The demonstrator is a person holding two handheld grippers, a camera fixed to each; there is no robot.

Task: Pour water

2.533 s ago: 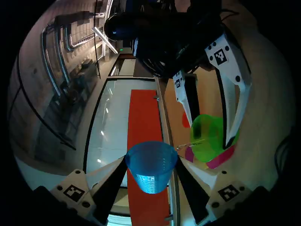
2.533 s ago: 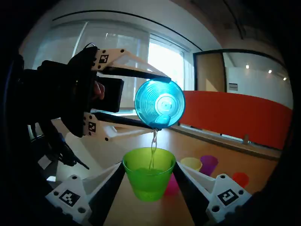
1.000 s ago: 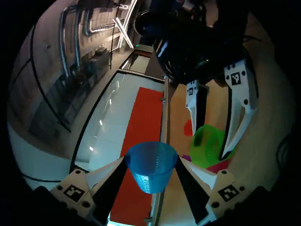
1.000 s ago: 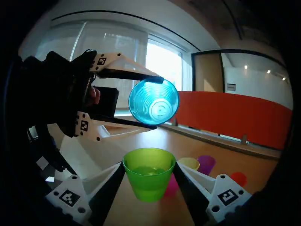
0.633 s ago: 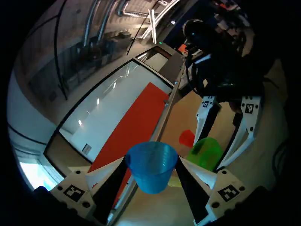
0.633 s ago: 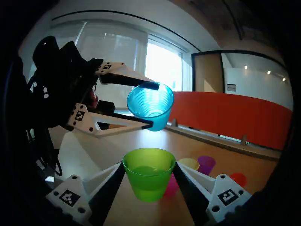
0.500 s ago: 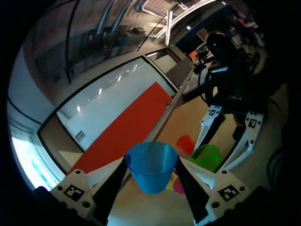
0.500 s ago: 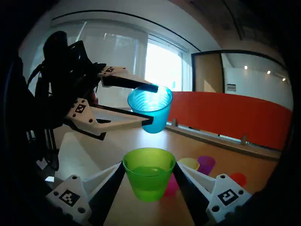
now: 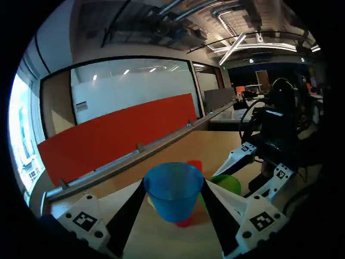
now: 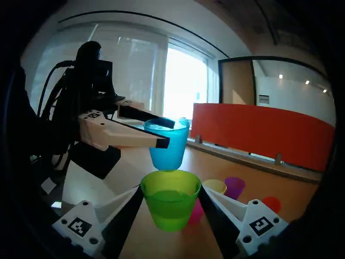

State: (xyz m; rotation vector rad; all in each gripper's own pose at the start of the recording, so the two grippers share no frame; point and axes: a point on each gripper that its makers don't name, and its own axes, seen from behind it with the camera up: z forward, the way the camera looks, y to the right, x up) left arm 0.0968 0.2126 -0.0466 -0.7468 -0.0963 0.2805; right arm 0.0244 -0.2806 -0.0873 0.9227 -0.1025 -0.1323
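My left gripper [image 9: 173, 186] is clamped on one blue cup [image 9: 173, 200], both fingers pressing its sides. The cup is upright in the air, mouth up. My right gripper [image 10: 170, 192] is clamped the same way on one green cup [image 10: 170, 209], also upright, with water standing partway up inside it. In the right gripper view the blue cup appears just above and behind the green cup's rim, close to it. I cannot tell whether the blue cup holds any water.

Four more cups stand on the wooden table [image 10: 233, 166] beyond the green one:
- one yellow cup [image 10: 217, 185]
- one purple cup [image 10: 236, 185], just beside the yellow one
- one pink cup [image 10: 196, 213], partly hidden behind the green cup
- one red cup [image 10: 271, 203], farther off to the side

That makes six cups and two grippers. One long orange panel [image 10: 267, 129] runs along the table's far edge.
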